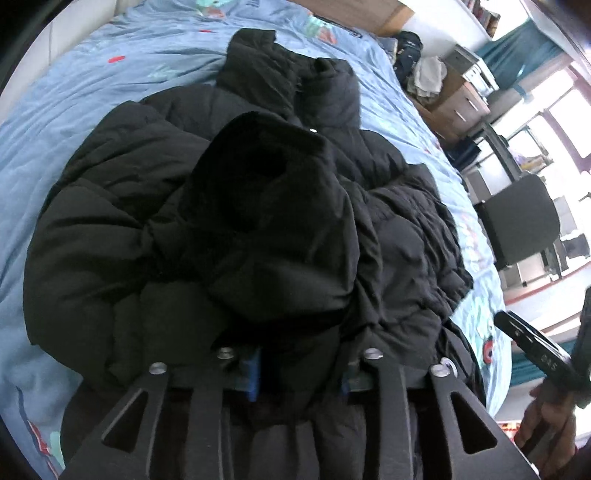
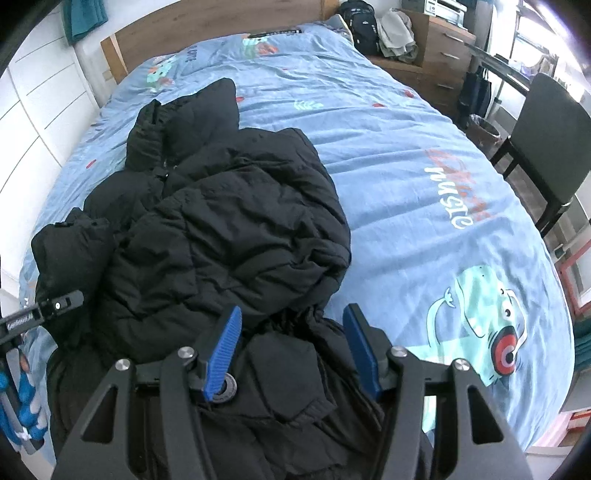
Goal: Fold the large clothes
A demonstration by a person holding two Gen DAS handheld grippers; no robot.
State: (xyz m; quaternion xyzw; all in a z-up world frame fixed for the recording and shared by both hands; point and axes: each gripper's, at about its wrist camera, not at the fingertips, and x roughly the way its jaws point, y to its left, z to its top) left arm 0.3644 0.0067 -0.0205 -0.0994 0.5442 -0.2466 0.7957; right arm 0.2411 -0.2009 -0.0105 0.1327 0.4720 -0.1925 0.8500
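Black puffer jacket (image 2: 229, 229) on bed (image 2: 406, 155)

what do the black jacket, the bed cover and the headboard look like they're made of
Black jacket: looks like matte synthetic shell over padding, going by the puffy quilted sections and fine crinkles.
Bed cover: seems a thin woven cotton-like fabric, light blue with printed cartoon figures and soft wrinkles.
Headboard: wood or wood-look laminate, brown with faint grain; which one cannot be told.
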